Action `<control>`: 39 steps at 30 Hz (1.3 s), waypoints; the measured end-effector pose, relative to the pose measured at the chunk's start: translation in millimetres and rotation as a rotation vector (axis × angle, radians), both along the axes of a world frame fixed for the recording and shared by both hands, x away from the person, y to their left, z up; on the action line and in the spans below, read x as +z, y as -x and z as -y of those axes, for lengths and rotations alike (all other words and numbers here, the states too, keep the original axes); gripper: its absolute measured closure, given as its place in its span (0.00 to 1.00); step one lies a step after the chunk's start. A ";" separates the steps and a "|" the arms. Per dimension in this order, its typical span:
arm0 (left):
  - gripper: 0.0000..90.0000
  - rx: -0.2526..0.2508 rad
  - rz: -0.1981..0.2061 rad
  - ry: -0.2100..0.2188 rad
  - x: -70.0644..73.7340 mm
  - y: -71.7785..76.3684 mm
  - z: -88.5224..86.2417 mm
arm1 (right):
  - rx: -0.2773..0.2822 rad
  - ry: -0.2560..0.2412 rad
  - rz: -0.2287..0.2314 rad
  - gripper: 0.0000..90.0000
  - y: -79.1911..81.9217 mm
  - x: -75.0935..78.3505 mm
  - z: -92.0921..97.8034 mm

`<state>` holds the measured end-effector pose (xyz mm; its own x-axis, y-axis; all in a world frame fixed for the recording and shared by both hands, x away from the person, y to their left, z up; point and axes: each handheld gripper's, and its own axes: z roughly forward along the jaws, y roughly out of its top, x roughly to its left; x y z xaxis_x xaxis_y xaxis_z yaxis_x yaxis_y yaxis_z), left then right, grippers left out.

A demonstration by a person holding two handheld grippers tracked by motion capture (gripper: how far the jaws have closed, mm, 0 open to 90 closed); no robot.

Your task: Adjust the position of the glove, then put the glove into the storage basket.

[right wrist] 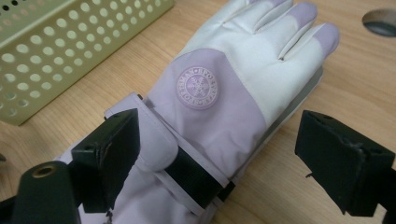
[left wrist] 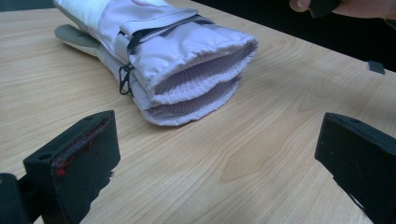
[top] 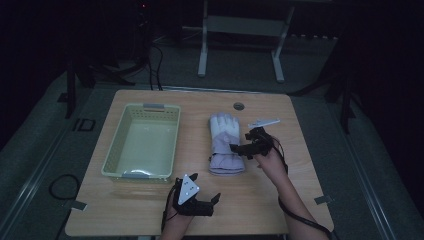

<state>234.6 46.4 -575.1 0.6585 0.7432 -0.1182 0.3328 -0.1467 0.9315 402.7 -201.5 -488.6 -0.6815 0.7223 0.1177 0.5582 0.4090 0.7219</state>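
- Nearest the high view's camera, the left gripper (top: 216, 198) sits at the table's (top: 280, 200) front edge with its jaws spread and nothing between them, its grey three-cornered plate on top
- Farther up that view, the pair of gloves (top: 223, 142) lies stacked near the table's middle, fingers pointing away from the person, just right of the pale yellow basket (top: 116, 148)
- Also there, the right gripper (top: 240, 148) reaches in from the right to the gloves' wrist part; whether it touches them I cannot tell
- Left gripper view: two black jaws stand wide apart over bare wood, and the gloves' ribbed cuffs (left wrist: 201, 79) face them, lying a little way off
- Right gripper view: the jaws are spread to either side of the upper glove's strap (right wrist: 196, 175), the left one over the lilac cuff, the right one above bare table; the round snowflake badge (right wrist: 198, 87) shows on the back of the glove, and the basket's perforated wall (right wrist: 56, 51) is at upper left
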 end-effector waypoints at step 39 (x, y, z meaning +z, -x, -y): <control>0.00 -0.060 -0.114 -0.042 90.1 -82.9 17.2 | 0.026 0.030 0.104 0.15 1.6 6.2 51.8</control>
<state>317.5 29.2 -484.9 0.6859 0.7089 -0.1642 0.4257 -0.2079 0.8806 401.2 -253.3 -482.4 -0.7071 0.7067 0.0239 0.4701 0.4446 0.7625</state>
